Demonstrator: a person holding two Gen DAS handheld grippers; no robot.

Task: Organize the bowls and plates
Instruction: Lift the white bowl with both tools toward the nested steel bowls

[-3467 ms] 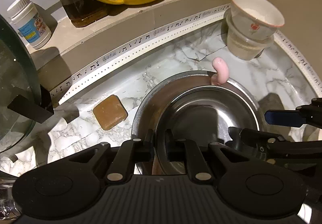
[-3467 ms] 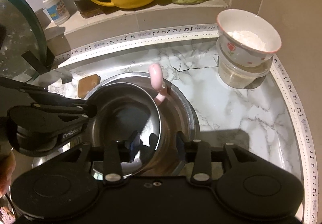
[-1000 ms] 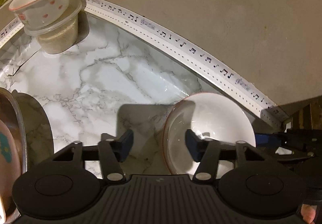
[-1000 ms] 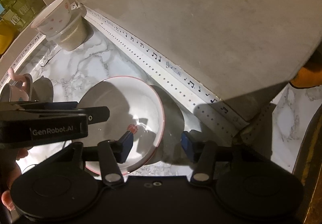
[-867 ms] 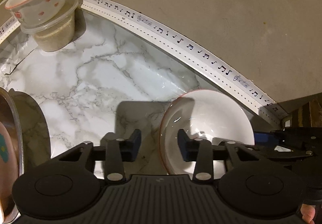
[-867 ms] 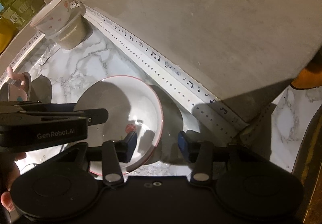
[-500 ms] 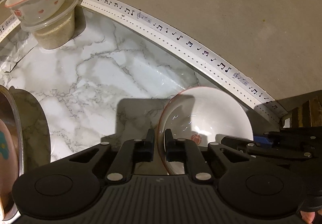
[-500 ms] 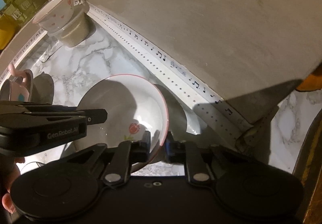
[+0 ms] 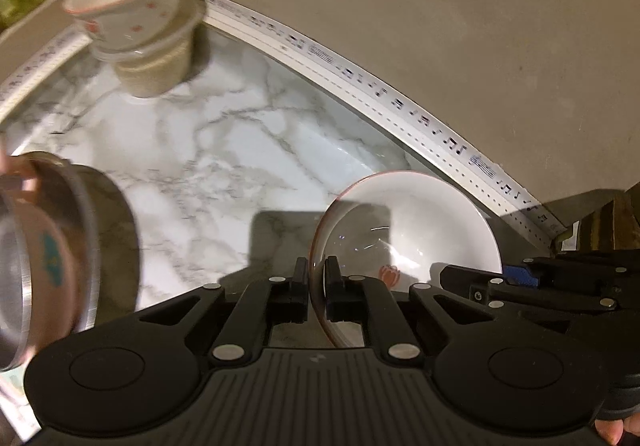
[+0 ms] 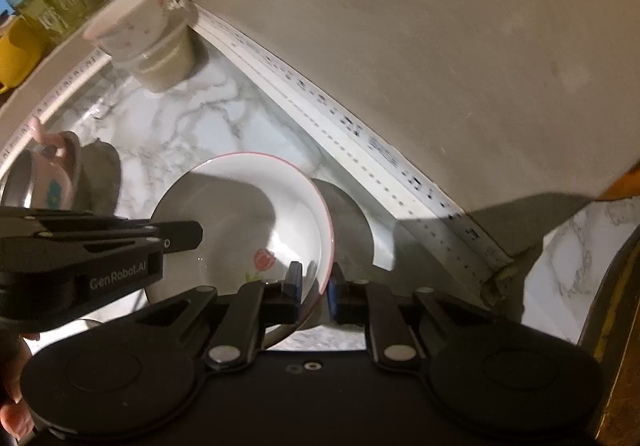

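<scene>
A white bowl (image 9: 416, 221) with a red rim and a red flower inside is held between both grippers above the marble counter; it also shows in the right wrist view (image 10: 240, 217). My left gripper (image 9: 316, 286) is shut on its left rim. My right gripper (image 10: 314, 286) is shut on its right rim. A stack of steel bowls (image 9: 80, 246) with a pink cup (image 10: 52, 181) inside stands at the left.
A small flowered bowl (image 9: 128, 9) sits on a lidded plastic container (image 9: 156, 65) in the far corner. A beige wall with a music-note strip (image 9: 400, 101) runs along the counter's back. A yellow mug (image 10: 16, 45) is on the ledge.
Both grippers moved from the steel bowls to the white bowl, closed on its opposite rims and lifted it. The view has swung so the steel bowls show more at the left.
</scene>
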